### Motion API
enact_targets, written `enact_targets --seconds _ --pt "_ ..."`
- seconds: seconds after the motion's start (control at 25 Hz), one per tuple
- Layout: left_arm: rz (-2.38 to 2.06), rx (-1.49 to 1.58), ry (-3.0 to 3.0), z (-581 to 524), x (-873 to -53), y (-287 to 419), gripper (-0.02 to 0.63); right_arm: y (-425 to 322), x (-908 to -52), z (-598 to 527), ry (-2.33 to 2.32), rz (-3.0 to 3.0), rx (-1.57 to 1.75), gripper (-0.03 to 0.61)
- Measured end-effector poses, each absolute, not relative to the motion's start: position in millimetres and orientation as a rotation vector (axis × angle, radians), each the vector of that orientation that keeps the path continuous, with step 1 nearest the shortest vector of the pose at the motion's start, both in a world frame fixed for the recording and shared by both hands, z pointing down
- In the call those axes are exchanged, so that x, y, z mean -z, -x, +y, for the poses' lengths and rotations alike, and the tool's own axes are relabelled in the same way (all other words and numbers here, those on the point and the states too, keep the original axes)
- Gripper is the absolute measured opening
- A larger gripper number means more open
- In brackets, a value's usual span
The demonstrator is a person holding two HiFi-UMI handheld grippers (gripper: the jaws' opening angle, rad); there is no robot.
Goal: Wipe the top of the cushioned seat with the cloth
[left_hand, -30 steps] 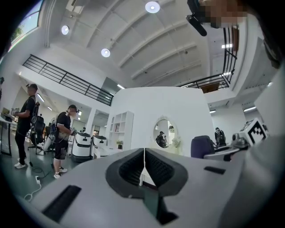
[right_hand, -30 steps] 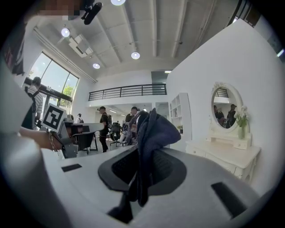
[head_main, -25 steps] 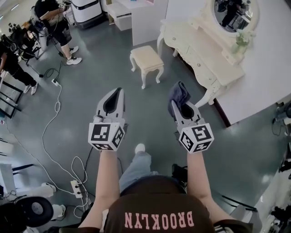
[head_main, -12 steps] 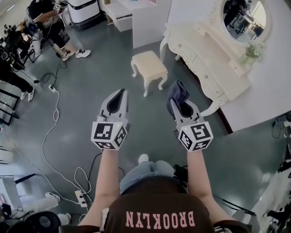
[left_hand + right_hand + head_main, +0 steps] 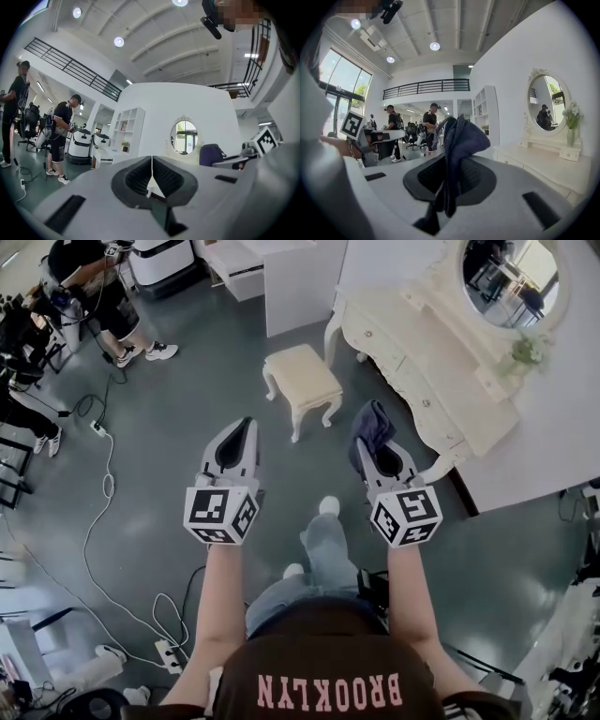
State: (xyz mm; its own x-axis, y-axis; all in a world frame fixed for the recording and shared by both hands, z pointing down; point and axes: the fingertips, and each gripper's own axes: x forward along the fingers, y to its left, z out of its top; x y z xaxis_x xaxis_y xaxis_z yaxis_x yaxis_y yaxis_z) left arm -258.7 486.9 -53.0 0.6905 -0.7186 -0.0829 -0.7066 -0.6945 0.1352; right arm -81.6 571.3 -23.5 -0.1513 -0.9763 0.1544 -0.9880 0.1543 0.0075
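Note:
A cream cushioned seat (image 5: 302, 372) with carved legs stands on the grey floor ahead of me, beside the dressing table. My right gripper (image 5: 369, 439) is shut on a dark blue cloth (image 5: 371, 423), which bunches above the jaws (image 5: 459, 140). It hangs in the air below and to the right of the seat. My left gripper (image 5: 242, 424) is shut with nothing in it, held level with the right one, below the seat. In the left gripper view its jaws (image 5: 151, 169) meet in a thin line.
A cream dressing table (image 5: 441, 362) with an oval mirror (image 5: 511, 277) stands at the right. A white cabinet (image 5: 281, 277) is behind the seat. People (image 5: 94, 296) stand at the back left. Cables (image 5: 103, 512) and a power strip (image 5: 167, 652) lie on the floor left.
The seat and dressing table have shifted slightly in view as I step forward; one leg is now stretched ahead. Both grippers keep their pose, the cloth still held.

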Motion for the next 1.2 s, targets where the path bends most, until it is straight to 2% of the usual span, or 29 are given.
enact_targets --seconds 0.44,1.04,1.2 --pt "-1.217 0.145 -2.771 394 32 182 0.005 10 5 471 -1.889 -2.318 -0.166 0.037" --pt "-1.37 0.048 -2.668 209 17 32 0.005 -143 -16 265 -1.697 -2.424 -0.251 0.037" --pt "-1.395 0.018 -2.643 173 5 12 0.005 -164 -32 224 -1.661 -2.435 -0.29 0.037"
